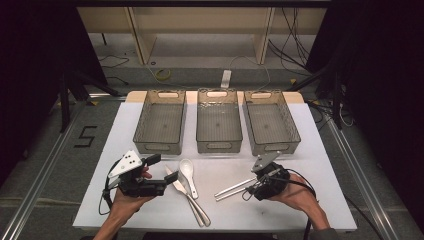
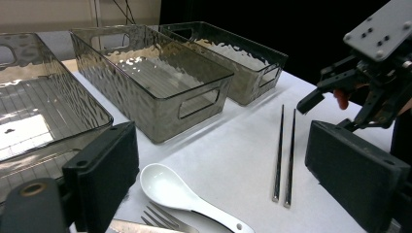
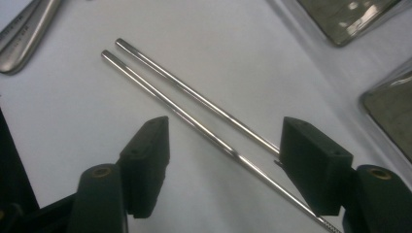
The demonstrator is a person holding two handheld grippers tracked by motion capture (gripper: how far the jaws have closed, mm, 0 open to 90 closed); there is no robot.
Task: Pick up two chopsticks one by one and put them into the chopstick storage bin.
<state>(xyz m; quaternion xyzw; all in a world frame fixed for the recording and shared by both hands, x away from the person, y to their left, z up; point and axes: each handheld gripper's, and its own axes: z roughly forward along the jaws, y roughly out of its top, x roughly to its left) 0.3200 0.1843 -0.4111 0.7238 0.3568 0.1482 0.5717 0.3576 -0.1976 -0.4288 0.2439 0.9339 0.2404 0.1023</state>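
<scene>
Two metal chopsticks (image 1: 233,189) (image 2: 284,155) (image 3: 194,109) lie side by side on the white table, right of centre. My right gripper (image 1: 253,184) (image 3: 226,133) points left along them, open, its jaws straddling their near ends; the right pad sits close against one stick, the left pad stands apart. My left gripper (image 1: 164,170) (image 2: 223,145) rests at the front left, open and holding nothing. Just beyond it lie a white ceramic spoon (image 1: 187,172) (image 2: 180,194), a fork (image 2: 163,218) and a knife (image 1: 176,184). In the left gripper view the right gripper (image 2: 335,94) stands at the far end of the chopsticks.
Three clear plastic bins stand in a row at the back of the table: left (image 1: 159,147), middle (image 1: 219,146), right (image 1: 272,148). The table's front edge runs just under both hands. Cutlery handles (image 3: 24,34) lie beyond the chopsticks' far tips.
</scene>
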